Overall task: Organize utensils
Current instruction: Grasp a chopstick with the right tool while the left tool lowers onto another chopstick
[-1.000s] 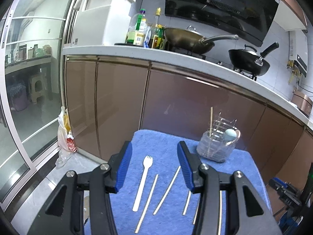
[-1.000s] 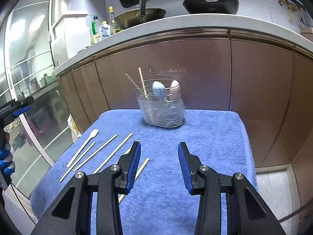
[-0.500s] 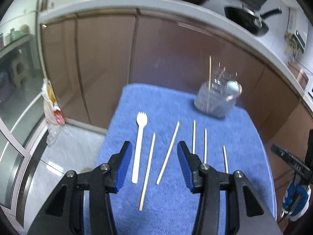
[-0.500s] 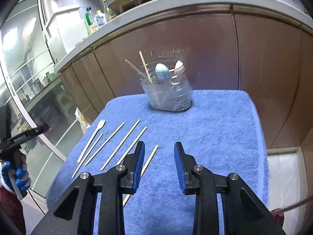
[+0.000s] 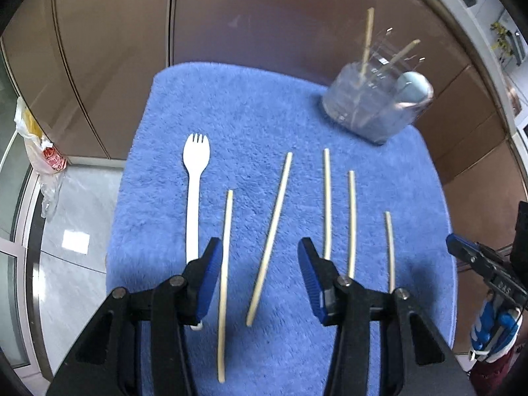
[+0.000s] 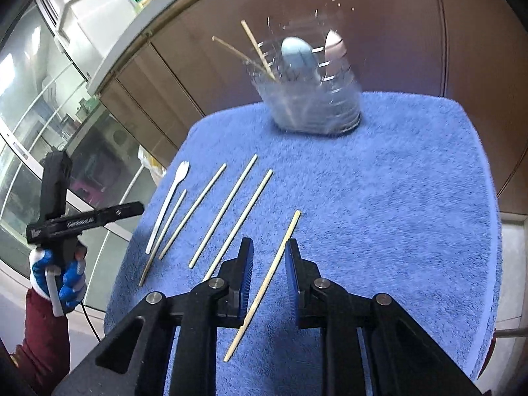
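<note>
Several wooden chopsticks and a white plastic fork [image 5: 194, 194] lie side by side on a blue towel [image 5: 270, 118]. A clear utensil holder [image 5: 376, 109] at the towel's far side holds two chopsticks and spoons; it also shows in the right wrist view [image 6: 313, 99]. My left gripper [image 5: 256, 260] is open and hovers over two chopsticks [image 5: 269, 231]. My right gripper [image 6: 269, 257] is partly closed, its jaws on either side of the rightmost chopstick [image 6: 280, 257], not clamped. The fork [image 6: 166, 208] lies leftmost in the right wrist view.
Brown cabinet fronts [image 5: 264, 16] stand behind the towel-covered table. A plastic bag [image 5: 39, 155] hangs at the left by a glass door. The left hand-held gripper [image 6: 66, 217] shows in the right wrist view, beyond the towel's left edge.
Both grippers have tilted down and moved closer to the towel. The right jaws have narrowed and now straddle the rightmost chopstick. The left jaws stay open.
</note>
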`<act>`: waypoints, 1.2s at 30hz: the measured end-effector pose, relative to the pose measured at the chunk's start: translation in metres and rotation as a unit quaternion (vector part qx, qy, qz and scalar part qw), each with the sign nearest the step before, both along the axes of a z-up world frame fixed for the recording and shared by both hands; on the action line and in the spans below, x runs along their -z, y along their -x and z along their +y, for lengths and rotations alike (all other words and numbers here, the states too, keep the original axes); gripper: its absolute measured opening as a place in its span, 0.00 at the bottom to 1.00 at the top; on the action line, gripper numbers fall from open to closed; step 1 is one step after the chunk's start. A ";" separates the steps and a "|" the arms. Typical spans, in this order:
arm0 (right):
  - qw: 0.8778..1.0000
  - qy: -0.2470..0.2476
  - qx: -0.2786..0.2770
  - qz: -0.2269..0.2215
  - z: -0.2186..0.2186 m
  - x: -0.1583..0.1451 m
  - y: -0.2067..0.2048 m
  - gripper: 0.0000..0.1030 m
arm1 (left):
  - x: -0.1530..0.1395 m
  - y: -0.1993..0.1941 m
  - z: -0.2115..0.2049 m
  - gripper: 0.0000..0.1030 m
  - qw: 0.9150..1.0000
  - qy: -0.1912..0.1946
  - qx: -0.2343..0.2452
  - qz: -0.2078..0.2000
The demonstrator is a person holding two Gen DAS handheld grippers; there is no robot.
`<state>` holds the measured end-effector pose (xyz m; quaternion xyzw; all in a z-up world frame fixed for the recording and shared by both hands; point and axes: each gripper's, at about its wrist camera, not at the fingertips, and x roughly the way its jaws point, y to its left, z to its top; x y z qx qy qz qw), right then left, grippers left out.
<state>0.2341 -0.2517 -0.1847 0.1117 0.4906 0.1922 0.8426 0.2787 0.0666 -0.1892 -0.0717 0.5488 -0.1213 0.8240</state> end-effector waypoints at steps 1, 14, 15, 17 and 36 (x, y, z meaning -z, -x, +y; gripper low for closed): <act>1.000 0.004 -0.003 0.007 0.003 0.003 -0.004 0.19 | 0.004 -0.004 -0.001 0.41 1.000 -0.003 0.001 0.004; 0.993 0.026 -0.013 0.115 0.030 0.049 -0.058 0.16 | 0.048 -0.050 -0.002 0.25 0.996 -0.052 0.009 0.071; 0.992 0.030 -0.012 0.121 0.032 0.052 -0.061 0.15 | 0.049 -0.052 -0.002 0.23 0.996 -0.053 0.011 0.074; 0.991 0.046 -0.011 0.128 0.037 0.057 -0.067 0.15 | 0.052 -0.055 -0.003 0.22 0.995 -0.055 0.014 0.077; 0.980 0.121 -0.017 0.156 0.067 0.082 -0.095 0.15 | 0.063 -0.069 -0.011 0.18 0.993 -0.064 0.032 0.091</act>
